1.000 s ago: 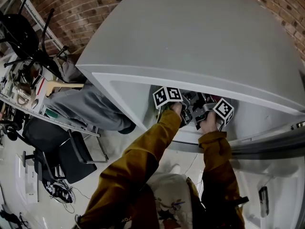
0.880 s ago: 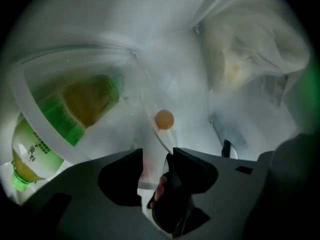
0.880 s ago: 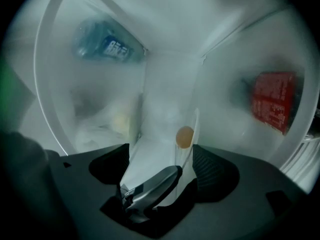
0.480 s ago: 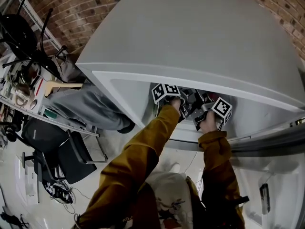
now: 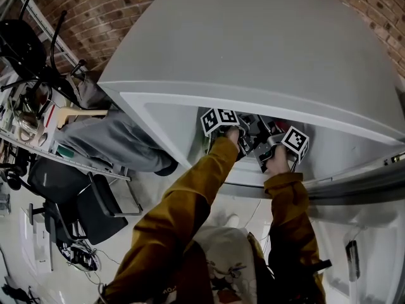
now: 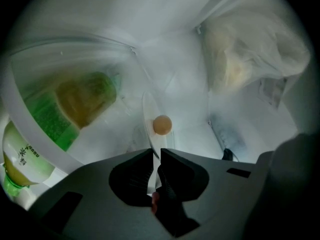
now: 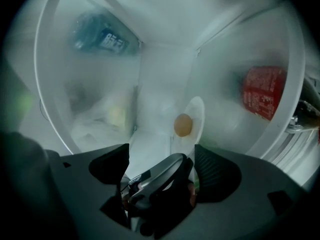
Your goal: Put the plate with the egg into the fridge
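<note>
Item: grey fridge (image 5: 266,49), open, with both of the person's mustard-yellow sleeves (image 5: 190,201) reaching into it.

- Left wall of the compartment: green-labelled bottle of yellowish drink (image 6: 25,159), upright behind a translucent white shelf rail (image 6: 20,119).
- Left gripper (image 6: 155,154): its jaws have just been closing and are now nearly together, pinching the near rim of the round white plate (image 6: 149,111).
- The plate is inside the fridge compartment, carrying a small tan egg (image 6: 162,125) near its middle. Whether it rests on the shelf cannot be told.
- Back right corner: crumpled clear plastic bag (image 6: 250,49).
- Right gripper (image 7: 161,154): just beside the left one, jaws wide apart, gripping nothing. A dark, silver-edged part lies between them, not identifiable.
- Right wall: red printed pack (image 7: 262,91).
</note>
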The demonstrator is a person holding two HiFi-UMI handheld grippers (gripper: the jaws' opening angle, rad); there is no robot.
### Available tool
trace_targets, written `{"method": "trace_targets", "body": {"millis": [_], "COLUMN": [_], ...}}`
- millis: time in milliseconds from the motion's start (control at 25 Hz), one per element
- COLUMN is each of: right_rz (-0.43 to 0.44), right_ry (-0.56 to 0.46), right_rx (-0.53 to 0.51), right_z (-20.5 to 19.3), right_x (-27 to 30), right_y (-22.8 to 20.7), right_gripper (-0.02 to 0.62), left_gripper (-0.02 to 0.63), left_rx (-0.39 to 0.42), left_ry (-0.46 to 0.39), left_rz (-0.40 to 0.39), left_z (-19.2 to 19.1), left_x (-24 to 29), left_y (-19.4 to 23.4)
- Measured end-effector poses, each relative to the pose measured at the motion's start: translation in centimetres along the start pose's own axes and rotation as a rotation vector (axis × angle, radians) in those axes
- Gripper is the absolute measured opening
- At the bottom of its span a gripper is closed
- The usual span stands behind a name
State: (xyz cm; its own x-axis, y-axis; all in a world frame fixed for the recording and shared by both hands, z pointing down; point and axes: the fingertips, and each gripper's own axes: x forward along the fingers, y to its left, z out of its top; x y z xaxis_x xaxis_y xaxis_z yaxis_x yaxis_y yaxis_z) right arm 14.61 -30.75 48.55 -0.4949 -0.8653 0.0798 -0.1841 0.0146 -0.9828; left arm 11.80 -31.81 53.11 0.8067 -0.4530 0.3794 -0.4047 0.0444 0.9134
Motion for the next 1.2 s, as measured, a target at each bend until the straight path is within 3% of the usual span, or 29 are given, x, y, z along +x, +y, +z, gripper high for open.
{"method": "trace_targets", "body": {"millis": [440, 600, 720, 800, 880, 1040, 1200], "right_rz": [0.014, 0.014, 0.014, 0.011, 0.004, -0.008, -0.028], "right_ry": [0.002, -0.002, -0.006, -0.009, -0.018, -0.034, -0.022], "right_rx": [0.000, -0.003, -0.005, -0.012, -0.020, -0.032, -0.072], "right_z": [0.7, 0.6, 0.5, 0.5, 0.5, 0.9, 0.9], "right_x": [1.1, 1.0, 0.8, 0.8, 0.6, 0.2, 0.3], "right_y": [-0.8, -0.6, -0.6, -0.5, -0.6, -0.8, -0.9], "right_gripper": [0.399, 0.399, 0.399, 0.399, 0.399, 0.399, 0.399], "left_gripper": [0.038, 0.112, 0.121, 0.173, 0.224, 0.242, 0.242], "left_rx": [0.032, 0.036, 0.035, 0.043, 0.060, 0.099, 0.224], "left_ry": [0.018, 0.028, 0.026, 0.031, 0.037, 0.053, 0.069], "left_rz": [-0.009, -0.035, -0.048, -0.070, -0.083, -0.087, -0.076], "left_z": [-1.1, -1.4, -1.4, -1.4, -1.7, -2.8, -4.1], "left_x": [-1.0, -1.2, -1.4, -1.5, -1.6, -2.3, -3.2], "left_y": [0.7, 0.2, 0.1, -0.3, -0.6, -1.0, -1.4]}}
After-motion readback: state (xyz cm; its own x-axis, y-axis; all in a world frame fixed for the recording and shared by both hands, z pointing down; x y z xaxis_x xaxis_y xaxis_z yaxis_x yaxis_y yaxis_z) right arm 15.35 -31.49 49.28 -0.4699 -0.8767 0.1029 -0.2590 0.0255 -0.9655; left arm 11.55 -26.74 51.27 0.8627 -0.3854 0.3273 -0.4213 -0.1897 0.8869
